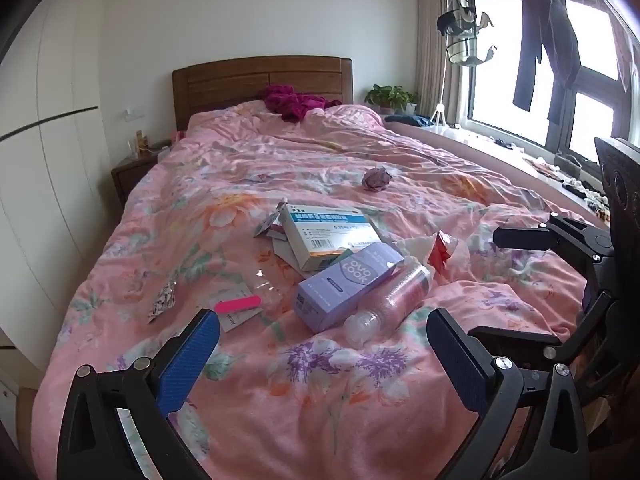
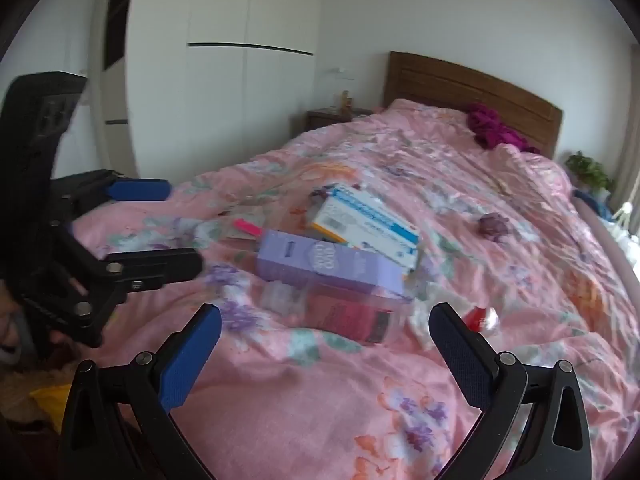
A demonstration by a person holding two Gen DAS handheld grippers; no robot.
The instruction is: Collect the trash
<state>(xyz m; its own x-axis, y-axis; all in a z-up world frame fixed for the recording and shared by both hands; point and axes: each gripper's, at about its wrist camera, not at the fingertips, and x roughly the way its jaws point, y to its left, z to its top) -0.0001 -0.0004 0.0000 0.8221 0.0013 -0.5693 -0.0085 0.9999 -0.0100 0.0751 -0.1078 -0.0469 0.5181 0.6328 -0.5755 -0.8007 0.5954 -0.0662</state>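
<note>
A heap of trash is lying in the middle of the bed, on a rumpled pink floral quilt (image 1: 360, 420). Nearest in the heap, a clear plastic bottle (image 1: 390, 304) with a ribbed neck and a pinkish-red label is lying on its side, touching the long edge of a lilac cardboard box (image 1: 348, 280), a smooth rectangular carton. Just behind that, a white and blue medicine box (image 1: 328, 236) is leaning tilted over some loose flat cards. To the right of the boxes, crumpled white wrapping and a glossy red wrapper (image 1: 440, 254) are sitting on the fabric. To the left, a slim pink nail file (image 1: 238, 304) is resting on a flat white sachet, with a clear film packet beside it and a small patterned foil scrap (image 1: 162, 302) further left. Farther up the bed, well apart from the heap, a crumpled purple paper ball (image 1: 376, 180) is lying alone.

The left gripper (image 1: 322, 334) is hovering over the near end of the quilt, its blue ridged pads spread wide with nothing between them. The right gripper (image 2: 324, 328) is hanging likewise, jaws standing wide and empty, the bottle lying just beyond them; that view is blurring.

At the far end a magenta cloth (image 1: 296, 102) is bunching against the grooved wooden headboard (image 1: 260, 80). Dark garments are hanging by the window (image 1: 592, 92) on the right.
</note>
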